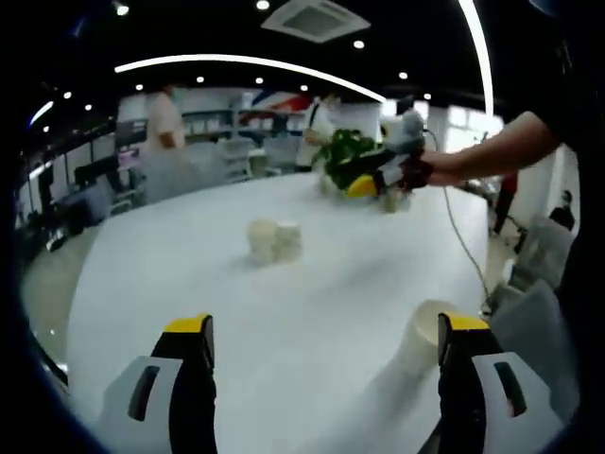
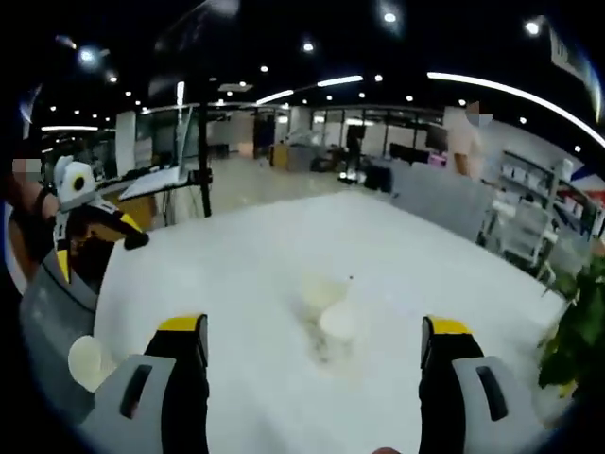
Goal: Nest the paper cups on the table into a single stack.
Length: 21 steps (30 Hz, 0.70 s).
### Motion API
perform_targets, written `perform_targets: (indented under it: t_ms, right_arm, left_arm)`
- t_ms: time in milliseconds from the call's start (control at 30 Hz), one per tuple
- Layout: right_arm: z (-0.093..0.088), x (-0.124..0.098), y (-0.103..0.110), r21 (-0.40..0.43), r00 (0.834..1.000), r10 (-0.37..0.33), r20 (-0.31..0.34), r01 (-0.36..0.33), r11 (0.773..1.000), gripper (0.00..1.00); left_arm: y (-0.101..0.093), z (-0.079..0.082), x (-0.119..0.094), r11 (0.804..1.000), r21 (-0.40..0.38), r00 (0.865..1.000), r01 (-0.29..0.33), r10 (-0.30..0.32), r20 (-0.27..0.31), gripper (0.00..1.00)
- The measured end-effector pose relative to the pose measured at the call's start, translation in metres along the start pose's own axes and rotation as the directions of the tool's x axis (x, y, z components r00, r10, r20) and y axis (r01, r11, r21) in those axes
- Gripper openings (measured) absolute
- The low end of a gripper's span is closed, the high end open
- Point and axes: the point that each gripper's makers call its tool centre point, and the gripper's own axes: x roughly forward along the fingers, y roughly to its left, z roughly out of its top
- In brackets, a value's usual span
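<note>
In the left gripper view, the left gripper [image 1: 323, 355] hangs wide open with nothing between its jaws over the white table [image 1: 189, 274], two paper cups [image 1: 274, 240] sit side by side mid-table, another cup [image 1: 423, 333] stands just inside the right jaw, and the right gripper [image 1: 373, 180] hovers by a green plant [image 1: 342, 149] at the far edge. In the right gripper view, that gripper [image 2: 315, 355] is also wide open and empty, with the cup pair [image 2: 331, 307] ahead on the table, plus a single cup [image 2: 92, 361] at the near-left edge below the left gripper [image 2: 90, 227].
</note>
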Motion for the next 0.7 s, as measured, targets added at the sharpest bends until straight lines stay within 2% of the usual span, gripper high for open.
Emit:
perform_targets:
  t_ms: [167,333,700]
  right_arm:
    - [0.006,0.025,-0.011,-0.011,1.0,0.018,0.0,-0.018,1.0,0.9]
    - [0.006,0.046,-0.012,-0.009,0.999,0.031,0.006,-0.031,0.999,0.88]
    - [-0.025,0.085,-0.001,0.016,0.997,0.065,-0.045,-0.064,0.998,0.8]
  left_arm:
    - [0.004,0.003,0.003,1.0,-0.009,1.0,-0.009,0.009,0.011,0.99]
    - [0.002,0.001,0.006,1.0,-0.02,1.0,-0.02,0.02,0.009,0.98]
    - [-0.008,-0.01,0.012,0.999,-0.033,1.0,-0.012,0.012,-0.001,0.98]
